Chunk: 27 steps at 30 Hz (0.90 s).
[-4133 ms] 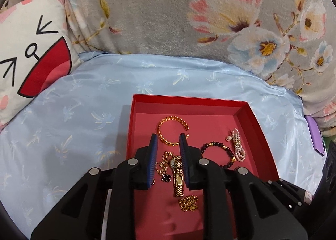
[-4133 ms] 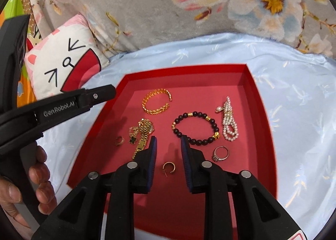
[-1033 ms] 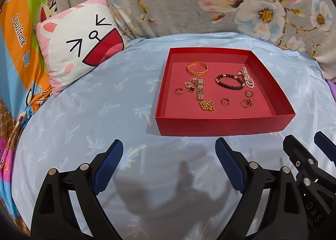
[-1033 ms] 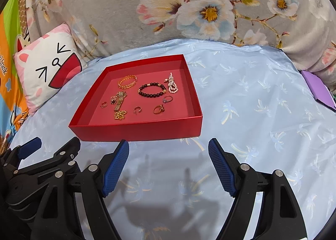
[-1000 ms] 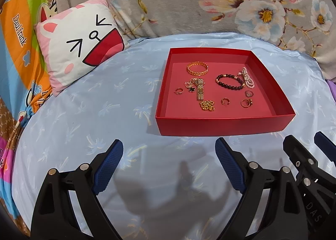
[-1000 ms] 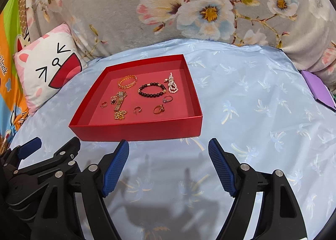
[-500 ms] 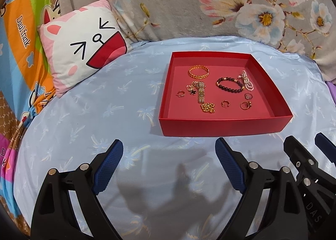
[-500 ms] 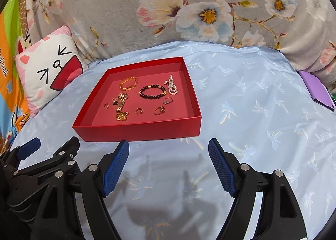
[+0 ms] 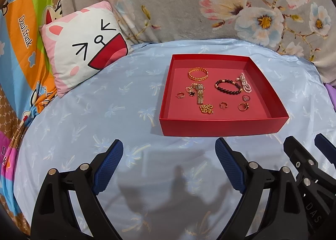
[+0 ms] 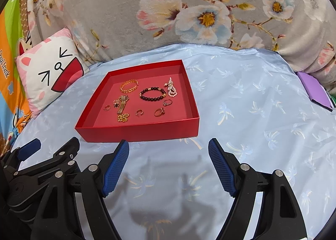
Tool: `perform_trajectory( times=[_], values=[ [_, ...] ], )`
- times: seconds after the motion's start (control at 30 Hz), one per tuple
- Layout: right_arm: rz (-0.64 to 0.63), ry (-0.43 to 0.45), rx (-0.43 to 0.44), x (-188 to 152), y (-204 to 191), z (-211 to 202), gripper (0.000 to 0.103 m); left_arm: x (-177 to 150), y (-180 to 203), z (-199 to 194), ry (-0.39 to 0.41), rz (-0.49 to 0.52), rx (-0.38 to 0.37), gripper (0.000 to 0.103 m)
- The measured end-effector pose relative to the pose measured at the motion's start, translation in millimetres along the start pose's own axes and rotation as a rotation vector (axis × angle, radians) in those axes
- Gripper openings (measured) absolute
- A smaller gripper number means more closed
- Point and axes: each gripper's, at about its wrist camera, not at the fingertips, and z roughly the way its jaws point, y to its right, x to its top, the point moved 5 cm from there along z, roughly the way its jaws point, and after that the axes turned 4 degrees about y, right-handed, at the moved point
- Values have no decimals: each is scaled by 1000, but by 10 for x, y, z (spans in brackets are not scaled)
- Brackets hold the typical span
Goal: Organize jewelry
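Observation:
A red tray lies on the light blue bedspread and also shows in the right wrist view. Inside it lie a gold bangle, a gold watch, a dark bead bracelet, a pearl strand, a gold chain and several rings. My left gripper is open and empty, well short of the tray's near wall. My right gripper is open and empty, just before the tray's near wall. The left gripper's body shows at the lower left of the right wrist view.
A white and pink cat-face pillow leans at the back left. A grey floral blanket runs along the back. A purple flat object lies at the right edge. A colourful cartoon sheet lies at the far left.
Both grippers went from nearly shut over the jewelry inside the tray to wide open and pulled back in front of it. In the last second the views shifted only slightly.

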Motion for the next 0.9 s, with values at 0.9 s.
perform_trajectory(
  times=[0.9],
  values=[
    [0, 3, 0, 6, 8, -23, 76, 11, -10, -61, 5, -5, -2, 87]
  ],
)
